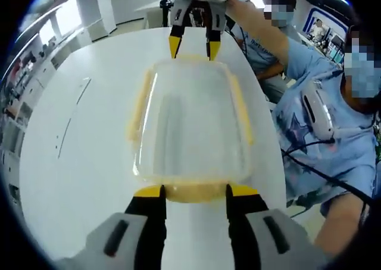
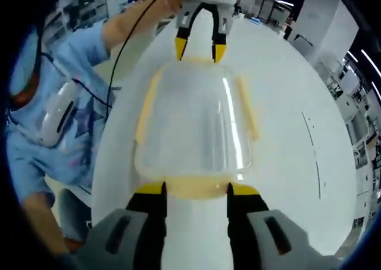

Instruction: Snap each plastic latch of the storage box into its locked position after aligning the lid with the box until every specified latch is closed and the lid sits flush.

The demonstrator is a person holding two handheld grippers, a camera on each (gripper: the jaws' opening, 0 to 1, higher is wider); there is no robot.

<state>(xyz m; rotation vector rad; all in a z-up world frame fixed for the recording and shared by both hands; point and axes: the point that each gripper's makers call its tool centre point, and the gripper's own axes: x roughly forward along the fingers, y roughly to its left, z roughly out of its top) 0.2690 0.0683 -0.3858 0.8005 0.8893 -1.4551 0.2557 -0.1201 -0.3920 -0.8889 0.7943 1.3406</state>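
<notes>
At the centre of the left gripper view lies the storage box (image 1: pixel 190 124), a clear plastic tub with a transparent lid (image 1: pixel 193 115) on top and yellow latches along its edges, resting on a white table (image 1: pixel 77 139). A yellow end latch (image 1: pixel 193 191) sits at the box's near edge, low in the frame, directly between the yellow tips of the left gripper (image 1: pixel 194 192), whose jaws stand apart on either side of it; whether the tips press on the latch cannot be told. Long yellow side latches run down the left (image 1: pixel 138 106) and right (image 1: pixel 243 106) flanks of the box. At the far end, top centre of the frame, the right gripper (image 1: pixel 193 49) points down at the opposite edge, jaws spread and tips just at the rim. In the right gripper view the same box (image 2: pixel 193 121) fills the middle, its near yellow latch (image 2: pixel 195 190) between the parted tips of the right gripper (image 2: pixel 195 191), with the left gripper (image 2: pixel 197 50) at top centre, also spread. A person in a light blue shirt (image 1: pixel 315 109) stands at the right edge of the left gripper view, a black cable (image 1: pixel 321 173) trailing across the shirt.
</notes>
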